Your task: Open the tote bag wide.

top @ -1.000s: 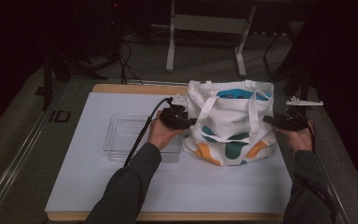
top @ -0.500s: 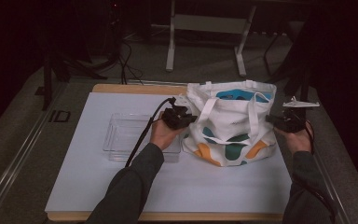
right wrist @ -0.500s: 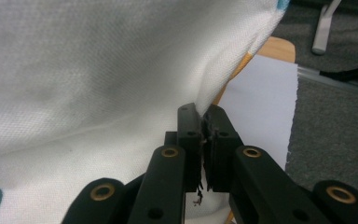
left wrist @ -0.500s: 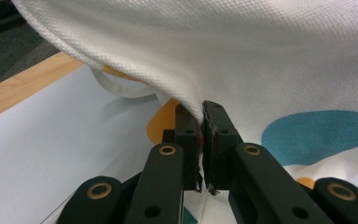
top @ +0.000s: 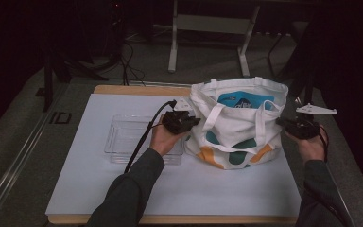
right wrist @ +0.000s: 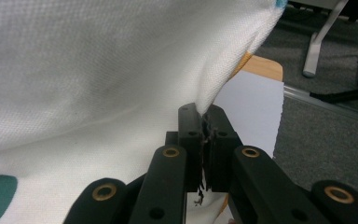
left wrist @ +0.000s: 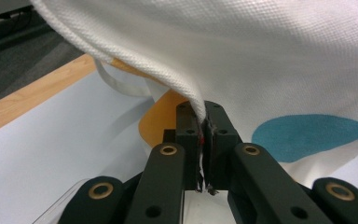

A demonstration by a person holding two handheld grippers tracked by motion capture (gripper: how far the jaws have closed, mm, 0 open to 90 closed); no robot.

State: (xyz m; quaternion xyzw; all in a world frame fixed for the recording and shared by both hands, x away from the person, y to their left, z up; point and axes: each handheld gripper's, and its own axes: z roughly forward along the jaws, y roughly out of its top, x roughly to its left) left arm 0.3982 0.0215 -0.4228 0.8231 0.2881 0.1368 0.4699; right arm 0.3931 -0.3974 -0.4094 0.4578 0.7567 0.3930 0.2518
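Tabletop (top: 99, 189): white sheet over a wood board, wood edge showing at 12 and 6 o'clock.

Bag (top: 238, 125): white canvas tote, teal and orange blobs on the front, stands upright right of centre, roughly 2 o'clock from tabletop middle. Mouth open, something blue inside at the top. One strap loops down the front face.

Tray (top: 123, 139): clear plastic, flat on the sheet at 9 o'clock of the bag, just beside it.

Left gripper (top: 194, 122): at the bag's 9 o'clock edge. Jaws have just been closing, now pinching a fold of bag cloth; in the left gripper view the canvas seam runs straight down between the pads.

Right gripper (top: 281, 122): at the bag's 3 o'clock edge, off the sheet's right side. Jaws have just been closing too, now clamped on the bag's side seam, cloth visible between the pads.
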